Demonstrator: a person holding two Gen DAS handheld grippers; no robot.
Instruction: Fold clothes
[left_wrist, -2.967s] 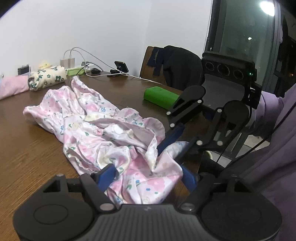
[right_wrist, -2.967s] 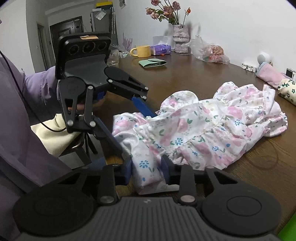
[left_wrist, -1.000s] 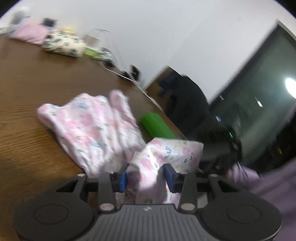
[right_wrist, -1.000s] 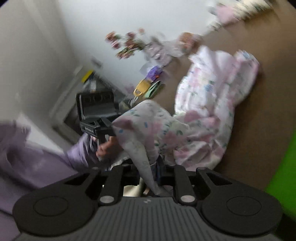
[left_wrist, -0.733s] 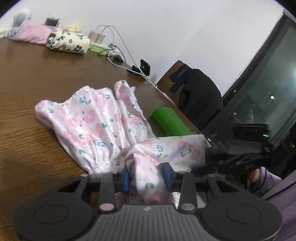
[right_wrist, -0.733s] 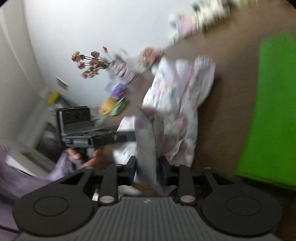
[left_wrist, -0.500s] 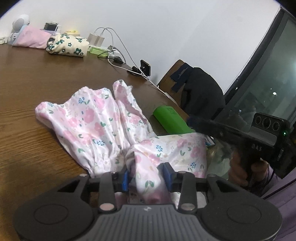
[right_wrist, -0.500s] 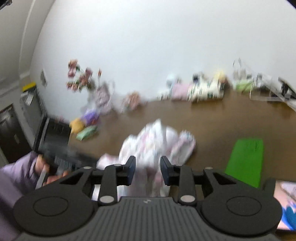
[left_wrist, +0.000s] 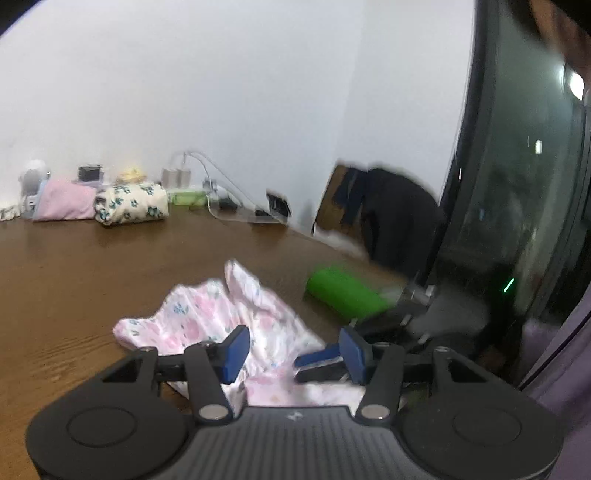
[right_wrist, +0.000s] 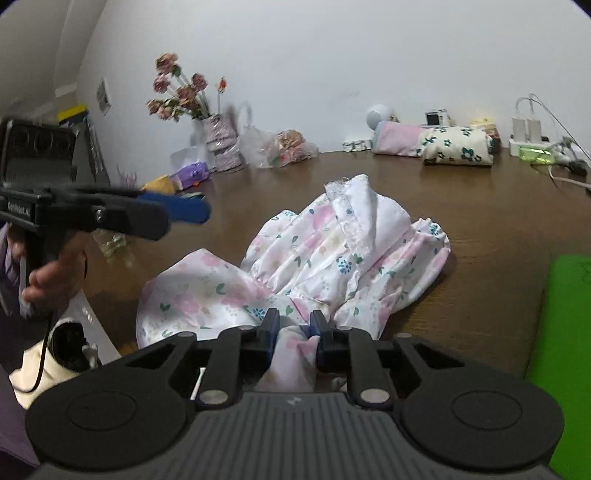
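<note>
The right gripper (right_wrist: 293, 326) pinches a bunched fold of the floral garment (right_wrist: 317, 254) between its blue pads, its jaws closing on the cloth. From that pinch the garment spreads away across the brown table (right_wrist: 480, 206), crumpled, with a white raw-edged flap standing up at its far side.

The left gripper (left_wrist: 293, 349) is spread and its jaws are opening; no cloth is pressed between its pads, and the garment (left_wrist: 207, 314) lies on the table beyond and below them. In the right wrist view this same gripper (right_wrist: 177, 208) hangs in the air to the left of the garment, clear of it, held by a hand (right_wrist: 48, 273).

Only the right wrist view shows what stands beyond the garment to the left: a vase of flowers (right_wrist: 210, 122), a plastic bag (right_wrist: 273, 144) and a purple toy (right_wrist: 192, 173). Only the left wrist view shows the chair with a dark jacket (left_wrist: 391, 221) and the dark window (left_wrist: 524, 166), right of the garment. Both views show the green pouch (left_wrist: 343, 291) just right of the garment and the folded flowered bundle (right_wrist: 456, 146) by the wall behind it.
</note>
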